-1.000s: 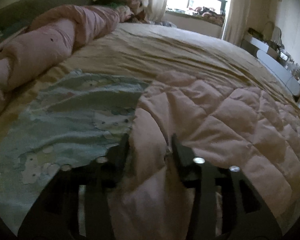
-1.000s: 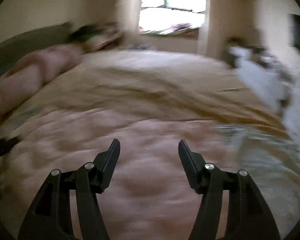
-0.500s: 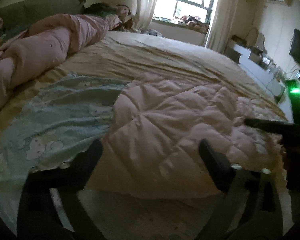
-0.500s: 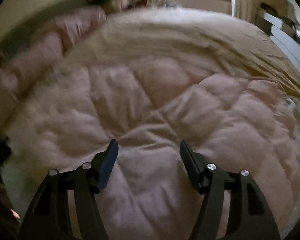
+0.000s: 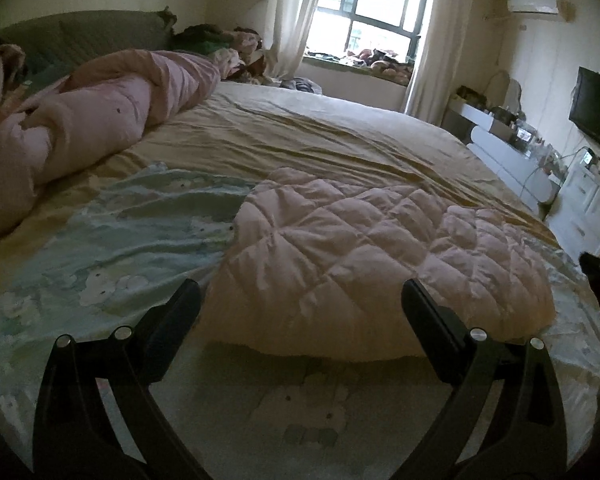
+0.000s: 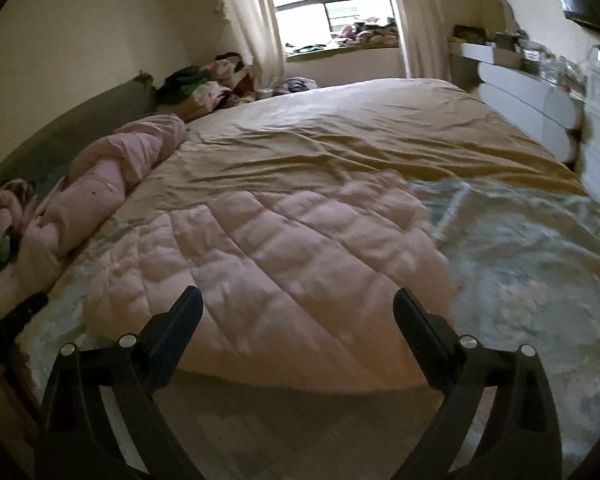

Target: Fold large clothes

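Note:
A pale pink quilted garment (image 5: 380, 256) lies folded in a rounded slab on a light blue printed sheet (image 5: 112, 248) near the bed's front edge. It also shows in the right wrist view (image 6: 268, 272). My left gripper (image 5: 300, 300) is open and empty, held just in front of the garment's near edge and not touching it. My right gripper (image 6: 298, 308) is open and empty, also just short of the near edge. The tip of the left gripper (image 6: 24, 312) shows at the left of the right wrist view.
A rolled pink duvet (image 5: 100, 120) lies along the bed's left side by the green headboard (image 5: 80, 36). Tan bedspread (image 5: 320, 140) covers the far half. A clothes pile (image 6: 208, 84) sits by the window. White dressers (image 5: 512, 160) and a TV (image 5: 596, 108) stand at the right.
My left gripper let go of the pink garment, opened wide and drew back from it. My right gripper opened wider and pulled back to the garment's near edge.

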Motion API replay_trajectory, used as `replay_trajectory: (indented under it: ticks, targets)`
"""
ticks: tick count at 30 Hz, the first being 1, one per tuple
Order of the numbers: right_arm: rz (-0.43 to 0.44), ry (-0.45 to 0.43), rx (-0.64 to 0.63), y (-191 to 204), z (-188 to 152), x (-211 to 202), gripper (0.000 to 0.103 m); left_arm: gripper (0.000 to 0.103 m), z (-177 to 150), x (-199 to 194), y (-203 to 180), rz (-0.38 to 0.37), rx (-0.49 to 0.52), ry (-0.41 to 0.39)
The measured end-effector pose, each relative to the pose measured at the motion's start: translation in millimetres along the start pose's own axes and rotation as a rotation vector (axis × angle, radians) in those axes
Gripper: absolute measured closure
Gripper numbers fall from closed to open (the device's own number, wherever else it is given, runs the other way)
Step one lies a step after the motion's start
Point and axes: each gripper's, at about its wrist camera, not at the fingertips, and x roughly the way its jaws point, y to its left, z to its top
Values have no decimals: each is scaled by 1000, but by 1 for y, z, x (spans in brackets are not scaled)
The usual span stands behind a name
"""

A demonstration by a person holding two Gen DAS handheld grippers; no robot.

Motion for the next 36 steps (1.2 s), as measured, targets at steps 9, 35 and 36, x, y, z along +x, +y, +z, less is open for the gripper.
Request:
replay_trajectory:
  ticks: [9, 35, 36]
  targets:
    - [-48, 41, 87, -37, -52, -15, 6, 9, -22, -5, 5, 47, 1, 35]
    - [-68, 92, 266, -49, -94, 20, 6, 9, -64, 31, 29, -1, -137, 170]
    - [-65, 96, 280, -49, -94, 24, 6, 9, -64, 34, 29, -8, -145, 177]
